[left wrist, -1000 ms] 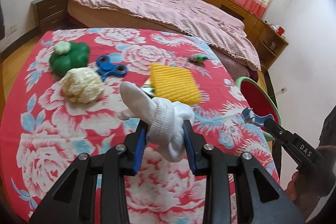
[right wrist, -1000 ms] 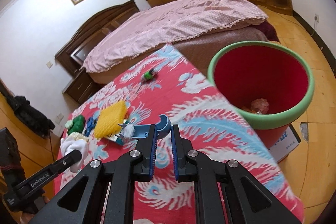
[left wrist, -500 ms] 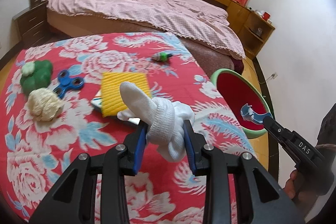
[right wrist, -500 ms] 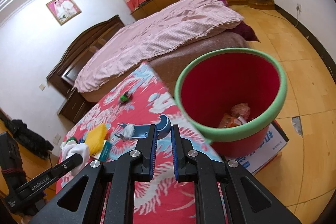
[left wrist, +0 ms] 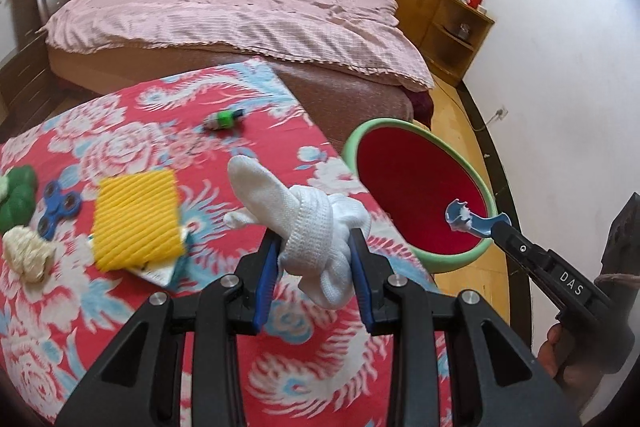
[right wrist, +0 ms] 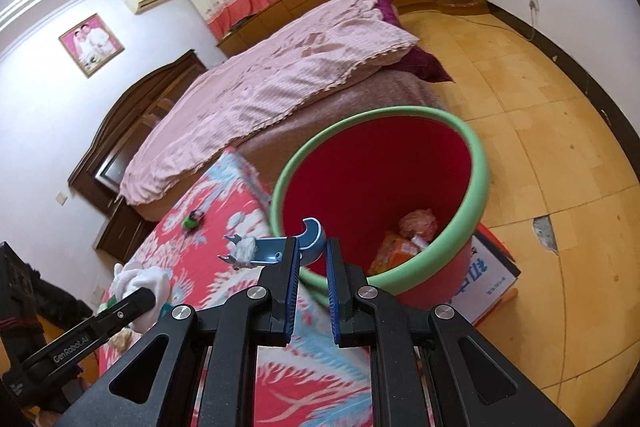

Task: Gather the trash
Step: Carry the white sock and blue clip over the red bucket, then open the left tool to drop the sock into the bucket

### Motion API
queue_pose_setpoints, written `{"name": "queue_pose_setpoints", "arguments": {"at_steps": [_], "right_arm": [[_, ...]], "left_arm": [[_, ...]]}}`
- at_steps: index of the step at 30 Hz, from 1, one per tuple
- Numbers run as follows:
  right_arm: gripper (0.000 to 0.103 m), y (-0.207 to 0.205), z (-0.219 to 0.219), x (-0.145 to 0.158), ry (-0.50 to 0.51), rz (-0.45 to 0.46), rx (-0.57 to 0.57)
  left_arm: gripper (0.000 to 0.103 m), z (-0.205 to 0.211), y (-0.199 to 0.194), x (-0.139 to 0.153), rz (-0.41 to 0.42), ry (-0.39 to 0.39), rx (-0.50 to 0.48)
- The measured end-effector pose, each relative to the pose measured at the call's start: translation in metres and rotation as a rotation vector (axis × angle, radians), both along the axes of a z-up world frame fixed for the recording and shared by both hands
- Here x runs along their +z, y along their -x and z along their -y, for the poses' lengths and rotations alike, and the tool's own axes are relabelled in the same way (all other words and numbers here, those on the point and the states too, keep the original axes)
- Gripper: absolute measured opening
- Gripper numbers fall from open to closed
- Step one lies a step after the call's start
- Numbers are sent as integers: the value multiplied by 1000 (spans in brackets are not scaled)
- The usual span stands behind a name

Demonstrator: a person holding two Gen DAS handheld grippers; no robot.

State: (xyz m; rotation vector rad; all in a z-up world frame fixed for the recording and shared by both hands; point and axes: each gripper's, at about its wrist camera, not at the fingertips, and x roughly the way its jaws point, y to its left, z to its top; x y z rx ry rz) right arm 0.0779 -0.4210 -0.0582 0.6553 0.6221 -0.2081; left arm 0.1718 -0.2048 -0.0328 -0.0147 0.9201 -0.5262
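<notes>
Your left gripper (left wrist: 316, 251) still pinches the knotted white knit sock (left wrist: 308, 227); your right gripper (right wrist: 312, 259) still clamps the blue plastic hook (right wrist: 280, 247). Since a second ago both have swung toward the round red bin (right wrist: 476, 171) with its green rim, now beneath the hook. The glossy red floral cloth (left wrist: 160, 327) carries a ribbed yellow sponge (left wrist: 138, 219); beyond lies the pink-quilted bed (left wrist: 240, 15).

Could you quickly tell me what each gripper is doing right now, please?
Left gripper: shut on the white sock.
Right gripper: shut on the blue hook, by the red bin.
</notes>
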Motion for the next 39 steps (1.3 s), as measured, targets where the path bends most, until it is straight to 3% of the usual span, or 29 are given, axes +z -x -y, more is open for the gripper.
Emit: {"name": "queue_pose_setpoints", "arguments": {"at_steps": [23, 26, 32, 39], "right_arm": [[13, -7, 69, -32, -36, -68, -130], [13, -7, 74, -36, -43, -75, -136], [13, -8, 77, -36, -42, -79, -141], [13, -14, 76, -37, -36, -84, -131]], "left_arm": [[34, 111, -32, -37, -42, -67, -181], [35, 117, -34, -40, -43, -76, -190], [48, 119, -36, -39, -30, -77, -190], [48, 113, -38, -40, -36, -67, -168]]}}
